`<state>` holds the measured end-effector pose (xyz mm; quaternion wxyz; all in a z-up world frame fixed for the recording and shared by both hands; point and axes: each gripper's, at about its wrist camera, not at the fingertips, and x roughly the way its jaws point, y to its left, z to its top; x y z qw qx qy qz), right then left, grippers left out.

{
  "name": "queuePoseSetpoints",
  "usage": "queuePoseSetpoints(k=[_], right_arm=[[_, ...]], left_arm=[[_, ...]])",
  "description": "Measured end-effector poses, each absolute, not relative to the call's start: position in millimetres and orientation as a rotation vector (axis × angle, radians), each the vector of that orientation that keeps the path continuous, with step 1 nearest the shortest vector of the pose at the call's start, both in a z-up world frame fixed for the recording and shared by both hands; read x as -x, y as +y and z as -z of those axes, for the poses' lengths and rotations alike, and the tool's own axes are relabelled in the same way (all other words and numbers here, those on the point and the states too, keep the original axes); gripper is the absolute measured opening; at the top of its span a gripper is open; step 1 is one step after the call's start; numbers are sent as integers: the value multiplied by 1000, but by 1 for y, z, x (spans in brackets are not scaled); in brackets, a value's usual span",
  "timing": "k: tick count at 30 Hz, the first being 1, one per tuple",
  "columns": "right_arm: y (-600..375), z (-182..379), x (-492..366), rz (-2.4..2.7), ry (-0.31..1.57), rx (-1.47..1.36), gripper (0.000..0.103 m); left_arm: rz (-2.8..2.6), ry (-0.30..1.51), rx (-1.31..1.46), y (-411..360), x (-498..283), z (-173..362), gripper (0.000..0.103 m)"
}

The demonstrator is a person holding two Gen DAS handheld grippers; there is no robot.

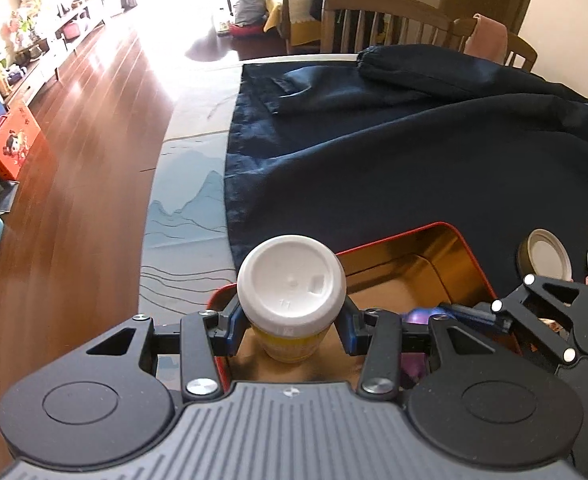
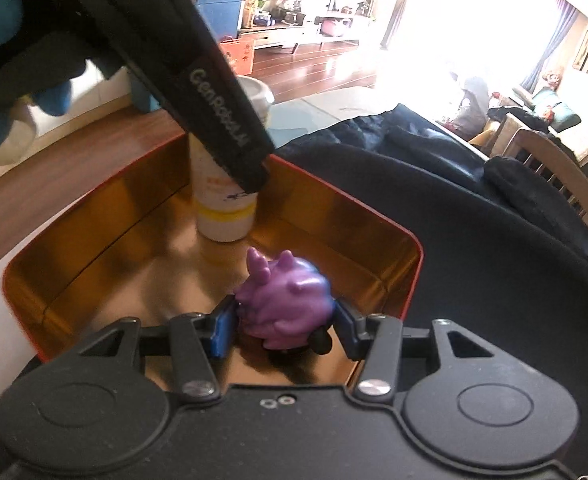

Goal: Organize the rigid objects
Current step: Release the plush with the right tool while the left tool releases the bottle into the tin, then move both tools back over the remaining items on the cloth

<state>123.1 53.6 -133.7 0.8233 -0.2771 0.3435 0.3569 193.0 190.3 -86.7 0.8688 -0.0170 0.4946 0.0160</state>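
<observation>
A white-capped yellow-banded plastic bottle [image 1: 291, 280] is clamped by the left hand-held gripper [image 1: 291, 330] over the red gold-lined metal tin [image 1: 434, 240]. Only in the right wrist view is the purple spiky rubber toy [image 2: 283, 300] shown gripped by the right hand-held gripper [image 2: 283, 330] inside the tin.

White cap on the bottle [image 1: 291, 282], yellow band round its pale body. The tin [image 2: 398, 248] is shiny gold inside with a red rim. Toy [image 2: 283, 300] is purple all over. Dark navy cloth [image 1: 394, 168] over a pale blue counter [image 1: 189, 208] with a mountain line pattern.
</observation>
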Motion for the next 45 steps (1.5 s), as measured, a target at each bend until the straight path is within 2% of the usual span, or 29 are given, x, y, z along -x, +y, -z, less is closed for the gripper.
queuePoseSetpoints(k=[8, 9, 12, 16, 21, 32, 35, 40, 45], right_arm=[[64, 135, -131, -732, 732, 607, 52], [63, 135, -131, -730, 736, 605, 54], [57, 131, -130, -744, 727, 580, 71], [50, 123, -123, -761, 727, 543, 71], [38, 111, -122, -781, 739, 474, 73], [-4, 81, -109, -811, 744, 315, 77], [-16, 74, -106, -813, 735, 291, 79], [-41, 61, -105, -805, 721, 251, 84], [-67, 53, -106, -780, 699, 224, 90]], left_arm=[[-60, 1037, 43, 197, -190, 86, 45], [-65, 1040, 45, 197, -189, 86, 45], [-67, 1039, 44, 197, -186, 87, 45], [-70, 1031, 45, 194, -182, 86, 48], [-62, 1014, 69, 192, -173, 83, 66], [-64, 989, 118, 177, -140, 74, 67], [-61, 963, 126, 168, -130, 67, 71], [-48, 910, 124, 146, -117, 52, 72], [-37, 858, 113, 120, -109, 39, 80]])
